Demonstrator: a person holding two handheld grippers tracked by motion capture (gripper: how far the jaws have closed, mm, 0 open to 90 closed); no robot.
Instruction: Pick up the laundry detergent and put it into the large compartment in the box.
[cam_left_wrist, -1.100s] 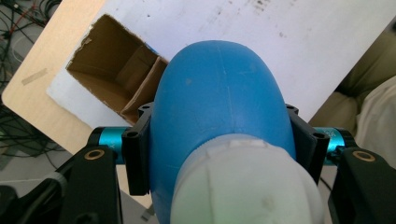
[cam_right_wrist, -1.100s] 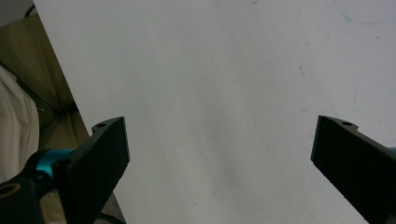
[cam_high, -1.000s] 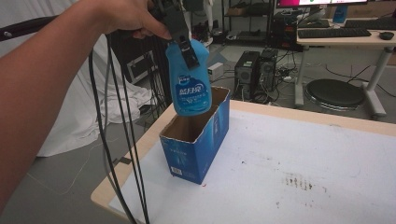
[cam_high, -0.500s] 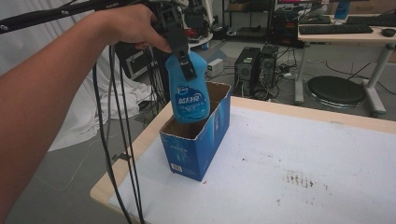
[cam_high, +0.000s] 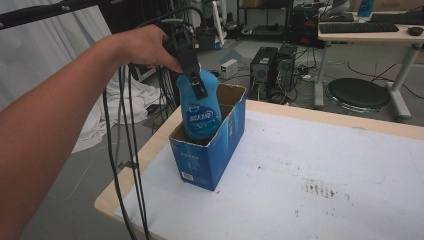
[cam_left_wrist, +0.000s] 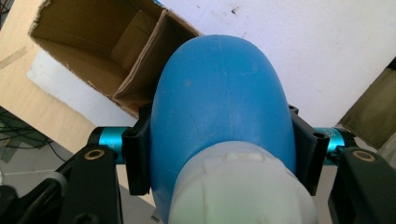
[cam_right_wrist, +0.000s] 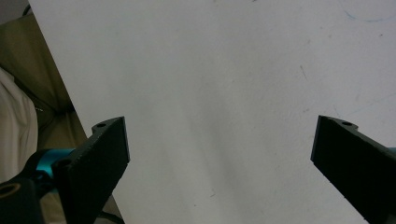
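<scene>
Currently the blue bottle (cam_high: 200, 107) is clenched near its neck by the left claw (cam_high: 192, 75), both jaws pressed against the shoulder just below the pale cap (cam_left_wrist: 240, 186), as seen in the left gripper view. In the high view the bottle is held upright with its lower part already inside the open blue carton (cam_high: 210, 150), toward the near end; whether its base rests on the carton floor cannot be told. The carton stands near the left corner of the white-covered bench (cam_high: 325, 175).

The step in hand is judged to be lowering the bottle into the carton. A vertical descent is advised, with the bottle kept clear of the inner cardboard flap (cam_left_wrist: 140, 70) so that it is not caught or folded under. Release should be withheld until the base is felt to be supported; an early release could tip the bottle or shift the light carton. The jaws should then be lifted straight up.

The right claw (cam_right_wrist: 219, 168) is held released, jaws wide apart, over bare white bench surface, grasping nothing.
</scene>
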